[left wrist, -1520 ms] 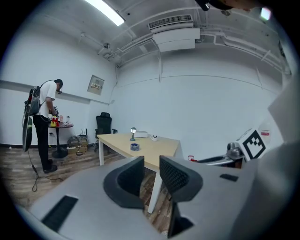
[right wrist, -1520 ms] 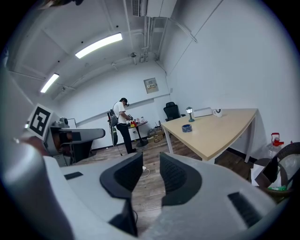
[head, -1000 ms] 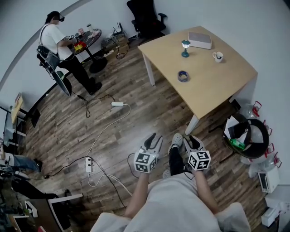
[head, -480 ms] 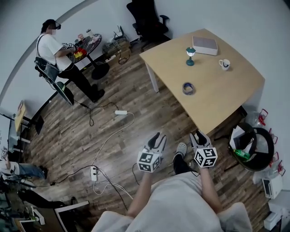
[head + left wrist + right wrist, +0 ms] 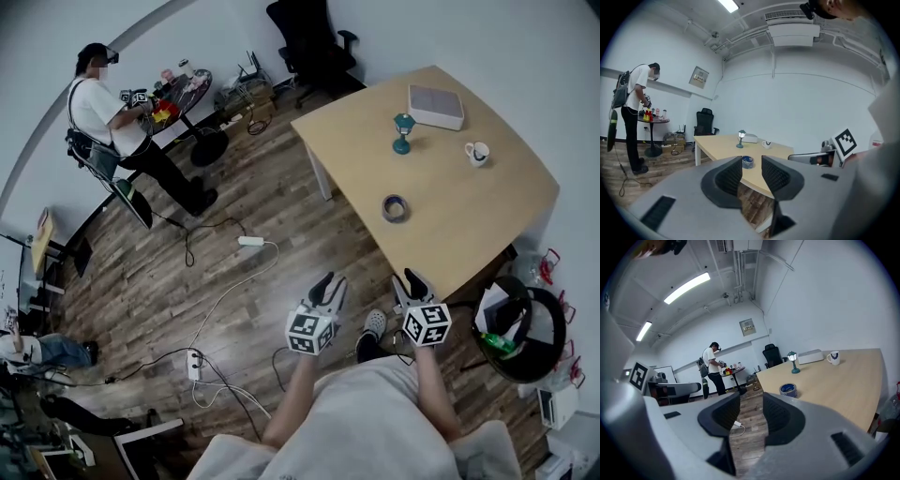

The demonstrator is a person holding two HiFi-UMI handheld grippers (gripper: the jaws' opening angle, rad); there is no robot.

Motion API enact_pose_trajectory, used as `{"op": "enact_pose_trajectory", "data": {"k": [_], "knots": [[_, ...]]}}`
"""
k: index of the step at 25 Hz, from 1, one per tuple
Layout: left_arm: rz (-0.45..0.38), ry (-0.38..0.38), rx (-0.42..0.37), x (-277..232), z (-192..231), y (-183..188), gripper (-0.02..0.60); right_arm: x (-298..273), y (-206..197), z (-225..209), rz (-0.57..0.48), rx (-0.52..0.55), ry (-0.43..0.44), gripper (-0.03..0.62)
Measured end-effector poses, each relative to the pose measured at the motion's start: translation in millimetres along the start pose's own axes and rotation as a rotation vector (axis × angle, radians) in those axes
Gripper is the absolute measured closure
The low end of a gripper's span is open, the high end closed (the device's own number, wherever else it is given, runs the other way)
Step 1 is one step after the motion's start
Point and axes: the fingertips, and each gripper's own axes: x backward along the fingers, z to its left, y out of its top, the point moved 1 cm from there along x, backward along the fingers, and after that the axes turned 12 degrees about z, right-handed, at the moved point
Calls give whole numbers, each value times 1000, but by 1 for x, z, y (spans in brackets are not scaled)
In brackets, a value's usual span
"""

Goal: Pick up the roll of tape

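Note:
The roll of tape [image 5: 395,207], blue-grey, lies flat on the light wooden table [image 5: 356,141] near its front edge. My left gripper [image 5: 326,281] and right gripper [image 5: 410,277] are held side by side over the floor, short of the table's near corner. In the left gripper view the tape [image 5: 747,161] shows far off through the gap of the left gripper [image 5: 751,173]. Its jaws have just been closing a little, with nothing between them. The right gripper [image 5: 751,413] stands open and empty, with the tape [image 5: 788,390] ahead to its right.
A small teal lamp [image 5: 402,131], a mug [image 5: 477,152] and a flat white box [image 5: 435,106] stand further back on the table. A black bin [image 5: 520,314] sits right of the table. Cables and a power strip [image 5: 195,364] lie on the floor. A person [image 5: 103,103] stands far left.
Both grippers have moved forward together toward the table. The table and tape now sit closer and lower in the head view.

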Motion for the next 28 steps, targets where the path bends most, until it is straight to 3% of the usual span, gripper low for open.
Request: {"op": "enact_pose_trajectory", "data": {"k": [5, 14, 22, 28], "knots": [[32, -37, -35, -34, -2, 12, 459, -25, 12, -20, 1, -44, 5, 423], [80, -33, -53, -75, 24, 13, 459, -63, 31, -60, -7, -65, -15, 423], [67, -84, -126, -125, 25, 58, 459, -79, 59, -92, -17, -114, 42, 425], [84, -117, -144, -154, 17, 66, 459, -75, 62, -119, -39, -167, 34, 434]]}}
